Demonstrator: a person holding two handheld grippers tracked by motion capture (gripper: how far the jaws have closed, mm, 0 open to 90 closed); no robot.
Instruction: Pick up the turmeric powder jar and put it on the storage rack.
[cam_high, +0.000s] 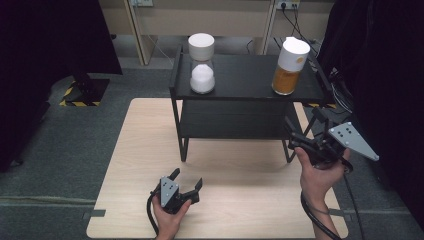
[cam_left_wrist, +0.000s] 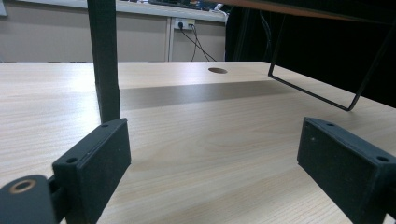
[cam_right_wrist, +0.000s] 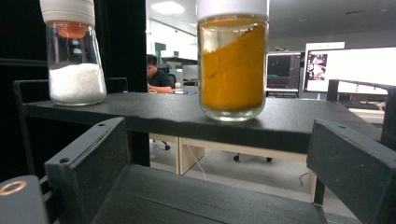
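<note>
One pale wood-grain table (cam_high: 135, 165). One black two-tier shelf (cam_high: 250, 80) on thin metal legs. Two round glass jars on its top tier: orange powder jar (cam_right_wrist: 232, 65) right, white granule jar (cam_right_wrist: 77, 70) left. Right gripper (cam_high: 300, 137) near the shelf's right end, jaws wide, empty. Left gripper (cam_high: 186, 181) low over table, wide, empty.
</note>
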